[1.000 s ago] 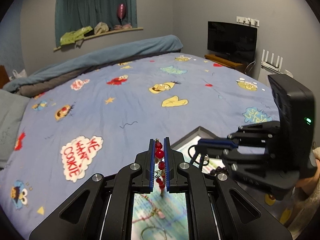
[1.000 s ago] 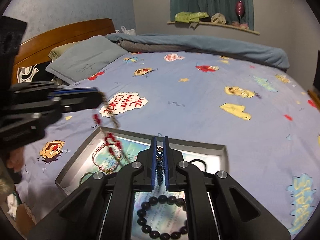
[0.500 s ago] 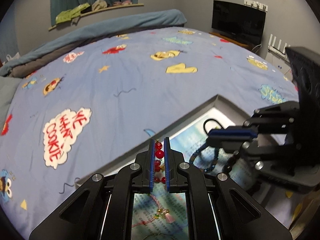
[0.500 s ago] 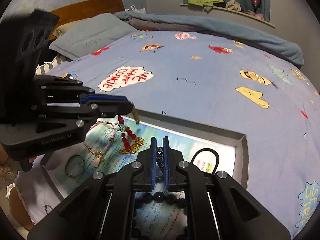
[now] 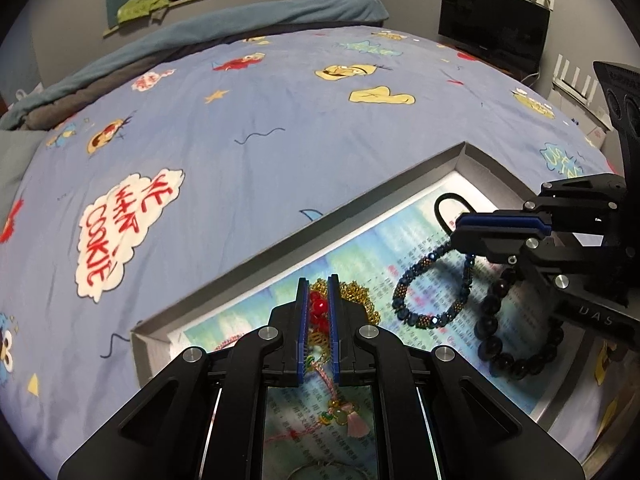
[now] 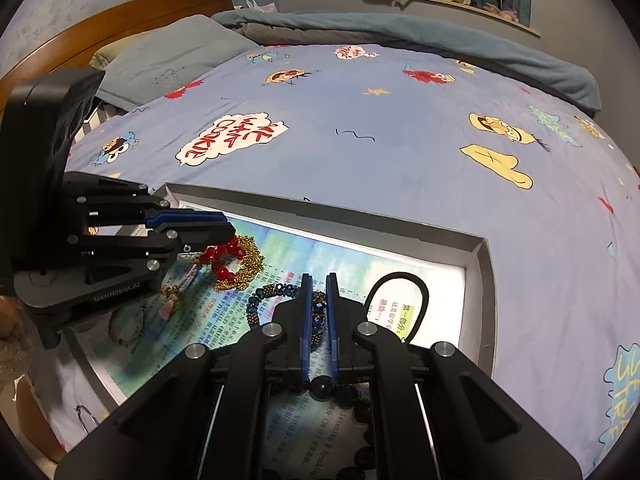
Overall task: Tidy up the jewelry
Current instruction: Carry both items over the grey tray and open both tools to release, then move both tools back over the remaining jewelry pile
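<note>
A grey tray [image 5: 360,216] [image 6: 478,264] lined with printed paper lies on the bed. My left gripper [image 5: 318,284] [image 6: 230,234] is shut on a red bead string [image 5: 318,306] [image 6: 220,256], low over a heap of gold chain [image 5: 360,300] [image 6: 250,262] in the tray. My right gripper [image 6: 319,280] [image 5: 456,228] is shut on a blue beaded bracelet [image 5: 432,296] [image 6: 276,300] whose loop rests on the paper. A dark bead bracelet [image 5: 516,336] [image 6: 324,388] lies under the right gripper. A black hair tie [image 6: 400,304] [image 5: 448,204] lies at the tray's far end.
A pink tassel charm [image 5: 344,420] [image 6: 170,304] and a thin ring [image 6: 124,326] lie in the tray's near part. The blue cartoon bedsheet [image 5: 240,120] surrounds the tray. A pillow [image 6: 168,64], rolled duvet [image 6: 440,48] and TV [image 5: 492,36] stand farther off.
Both grippers have come down into the tray with their jewelry still held. The red beads and gold chain now touch the paper, and the blue bracelet's loop rests on it.
</note>
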